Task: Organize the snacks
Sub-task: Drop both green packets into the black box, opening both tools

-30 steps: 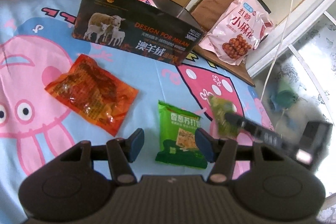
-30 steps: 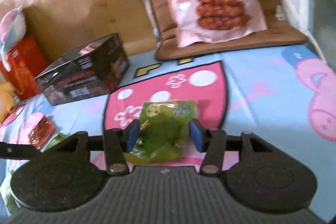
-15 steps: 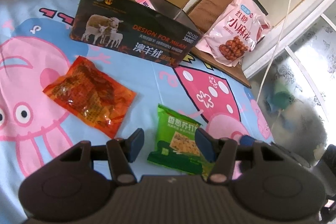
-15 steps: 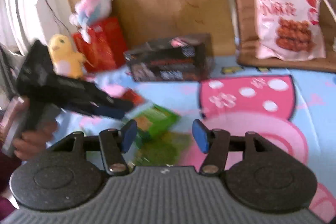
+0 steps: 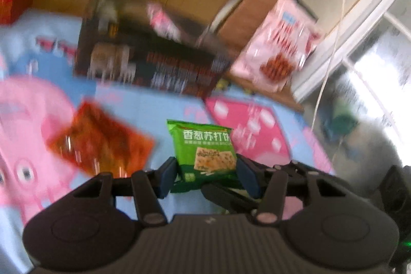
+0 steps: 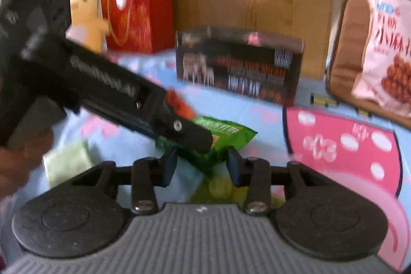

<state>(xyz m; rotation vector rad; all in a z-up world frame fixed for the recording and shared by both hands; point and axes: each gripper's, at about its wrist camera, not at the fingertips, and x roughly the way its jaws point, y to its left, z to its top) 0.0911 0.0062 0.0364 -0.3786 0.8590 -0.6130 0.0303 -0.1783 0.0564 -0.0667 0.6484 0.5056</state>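
Observation:
A green cracker packet [image 5: 204,150] stands tilted up between the fingers of my left gripper [image 5: 206,176], which is shut on its sides. In the right wrist view the same packet [image 6: 226,136] is lifted by the left gripper [image 6: 190,135]. My right gripper [image 6: 203,166] is open just behind it, over a yellow-green snack pouch [image 6: 221,188] on the sheet. An orange-red snack packet [image 5: 102,143] lies on the sheet to the left. The dark box [image 5: 151,60] [image 6: 239,63] stands farther back with pink packets inside.
A large pink snack bag [image 5: 280,48] [image 6: 385,45] leans on a brown cushion [image 6: 344,50]. A red gift bag [image 6: 138,17], a yellow duck toy [image 6: 87,19] and a plush toy stand at the back. A pale green packet [image 6: 69,163] lies front left.
My left gripper closed on the green cracker packet and lifted it off the sheet. My right gripper swung left toward it; its yellow-green pouch now lies low between its open fingers.

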